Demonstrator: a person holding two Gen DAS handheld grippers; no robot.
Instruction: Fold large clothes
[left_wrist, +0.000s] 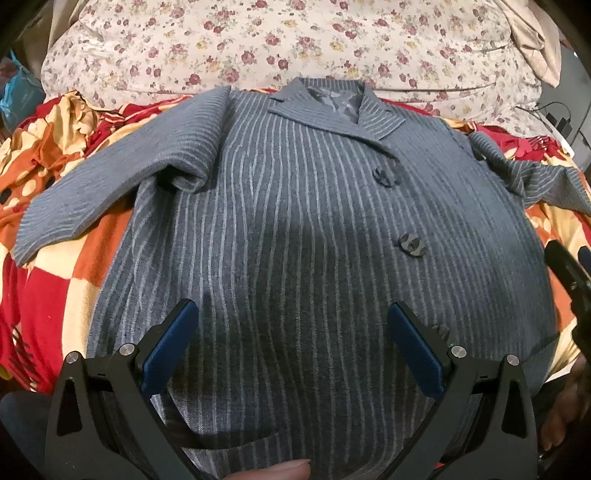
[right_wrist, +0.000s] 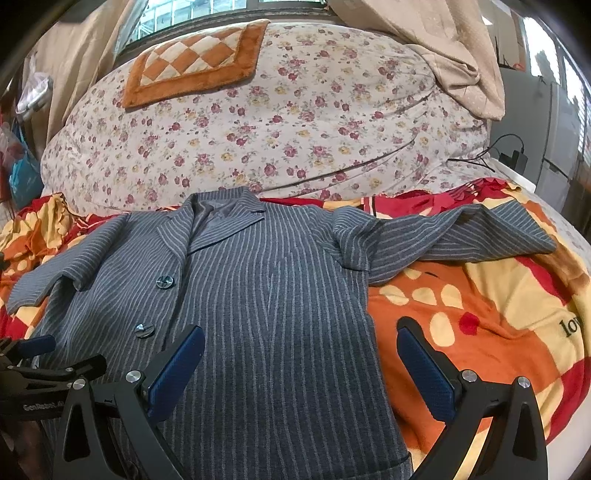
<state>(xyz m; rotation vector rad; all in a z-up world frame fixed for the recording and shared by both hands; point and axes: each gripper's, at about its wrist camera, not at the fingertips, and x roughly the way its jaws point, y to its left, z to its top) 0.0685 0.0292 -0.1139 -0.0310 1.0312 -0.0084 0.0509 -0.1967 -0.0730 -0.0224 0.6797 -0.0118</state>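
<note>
Both grippers (left_wrist: 291, 317) (right_wrist: 301, 345) wide over coat (left_wrist: 295, 221).

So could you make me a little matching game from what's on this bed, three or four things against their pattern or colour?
Things:
1. coat
2. blanket
3. quilt
4. cushion

Looks:
A. small red flowers on cream
B. grey with pale stripes
C. orange and white checks
D. red, orange and yellow patches

Pairs: 1-B, 2-D, 3-A, 4-C
</note>
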